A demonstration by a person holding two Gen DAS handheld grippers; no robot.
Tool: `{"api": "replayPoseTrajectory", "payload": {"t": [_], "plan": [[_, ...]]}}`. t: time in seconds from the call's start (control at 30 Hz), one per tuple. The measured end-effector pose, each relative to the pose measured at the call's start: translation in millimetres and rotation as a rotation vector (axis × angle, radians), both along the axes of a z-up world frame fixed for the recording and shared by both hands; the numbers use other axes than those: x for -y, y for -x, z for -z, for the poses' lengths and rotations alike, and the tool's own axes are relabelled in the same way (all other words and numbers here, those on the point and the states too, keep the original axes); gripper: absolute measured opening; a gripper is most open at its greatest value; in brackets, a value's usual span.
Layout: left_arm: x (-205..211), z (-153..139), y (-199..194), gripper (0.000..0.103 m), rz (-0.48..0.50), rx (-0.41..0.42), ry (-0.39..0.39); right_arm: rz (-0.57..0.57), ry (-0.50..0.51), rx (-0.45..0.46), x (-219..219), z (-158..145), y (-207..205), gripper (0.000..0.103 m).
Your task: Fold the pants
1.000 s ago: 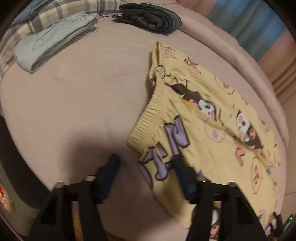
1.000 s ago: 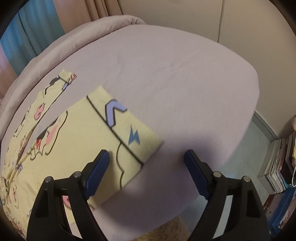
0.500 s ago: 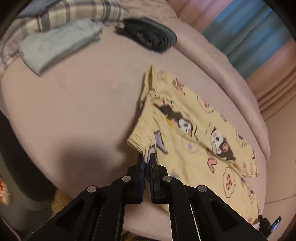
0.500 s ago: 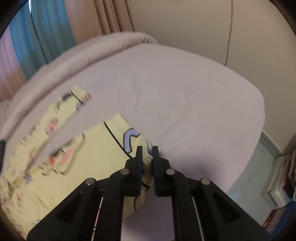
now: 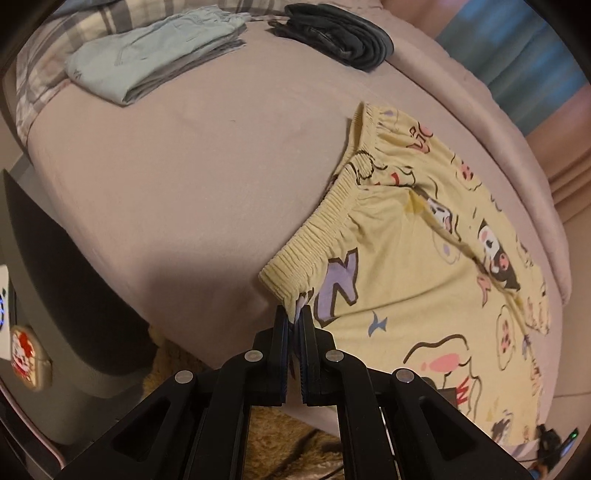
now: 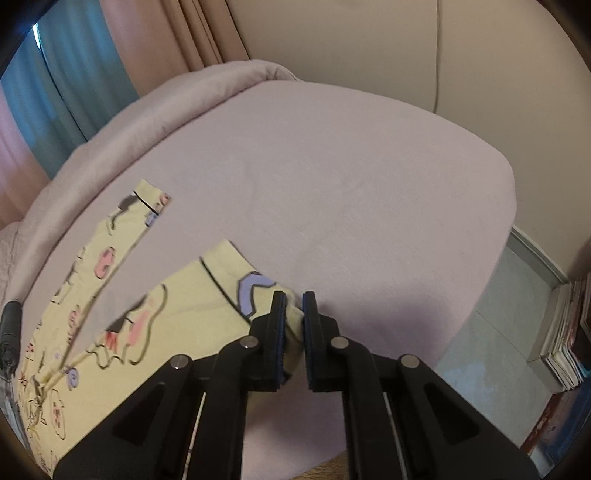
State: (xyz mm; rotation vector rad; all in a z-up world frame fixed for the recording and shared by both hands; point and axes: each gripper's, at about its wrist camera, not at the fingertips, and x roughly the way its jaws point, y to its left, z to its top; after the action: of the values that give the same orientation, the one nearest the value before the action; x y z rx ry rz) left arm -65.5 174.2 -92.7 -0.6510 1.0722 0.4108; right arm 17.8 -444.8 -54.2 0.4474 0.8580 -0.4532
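Both claws, spread wide over the bed a second ago, have now clamped onto the pants, and the first fold looks ready to begin. The left claw is pressed together on the near corner of the elastic waistband, where the cloth bunches up between the blue pads. The right claw pinches the near corner of a leg hem, a small wad of yellow fabric caught between its jaws, which stand a little apart around it.

The yellow cartoon-print pants lie spread flat across the pink bed, waistband toward the left claw and legs toward the right; the far leg lies flat and free. With the same long edge held at both ends, the likely next move is to lift it and carry it over to the far edge, halving the pants lengthwise. That is a judgement from the grips alone.

The risk is plain: both holds are on thin corner cloth, so a hasty lift could slip a pinch or drag the whole garment.

Behind, a folded pale blue garment and a dark one sit well apart from the work.
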Motion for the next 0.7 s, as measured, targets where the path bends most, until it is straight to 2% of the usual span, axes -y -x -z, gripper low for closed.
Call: {"api": "replayPoseTrajectory", "payload": {"t": [0.13, 0.2, 0.3, 0.37, 0.4, 0.43, 0.47, 0.5, 0.6, 0.67, 0.7], "plan": [[-4.8, 2.7, -2.1, 0.005, 0.003, -0.010, 0.022, 0.045, 0.077, -0.003, 10.1, -10.0, 10.4, 0.004], [-6.2, 8.9, -1.5, 0.008, -0.003, -0.027, 0.027, 0.040, 0.040, -0.017, 17.9, -4.9, 15.7, 0.005], [-2.3, 5.2, -5.6, 0.010, 0.012, -0.036, -0.011, 0.017, 0.007, -0.058, 20.7, 6.2, 21.6, 0.008], [-0.7, 2.2, -8.8, 0.010, 0.028, -0.049, -0.035, 0.015, -0.029, -0.047, 21.7, 7.4, 23.2, 0.010], [0.7, 2.0, -10.1, 0.010, 0.034, -0.054, -0.046, 0.019, -0.051, -0.036, 23.6, 7.5, 23.8, 0.020], [0.7, 1.9, -9.8, 0.010, 0.034, -0.055, -0.050, 0.024, -0.065, -0.023, 25.0, 7.5, 24.6, 0.041], [1.4, 2.2, -10.1, 0.010, 0.033, -0.054, -0.053, 0.033, -0.081, -0.008, 25.8, 7.5, 24.6, 0.053], [1.3, 2.4, -9.9, 0.010, 0.032, -0.053, -0.054, 0.034, -0.094, 0.003, 24.8, 8.1, 23.6, 0.070], [0.7, 3.5, -9.4, 0.010, 0.027, -0.048, -0.048, -0.012, -0.142, 0.016, 17.4, 14.7, 16.0, 0.067], [-0.1, 3.1, -9.0, 0.010, 0.028, -0.048, -0.046, -0.052, -0.144, -0.011, 10.3, 27.1, 9.3, 0.038], [0.0, 3.0, -8.7, 0.010, 0.029, -0.048, -0.047, -0.052, -0.110, -0.036, 6.7, 31.5, 7.0, 0.017]]}}
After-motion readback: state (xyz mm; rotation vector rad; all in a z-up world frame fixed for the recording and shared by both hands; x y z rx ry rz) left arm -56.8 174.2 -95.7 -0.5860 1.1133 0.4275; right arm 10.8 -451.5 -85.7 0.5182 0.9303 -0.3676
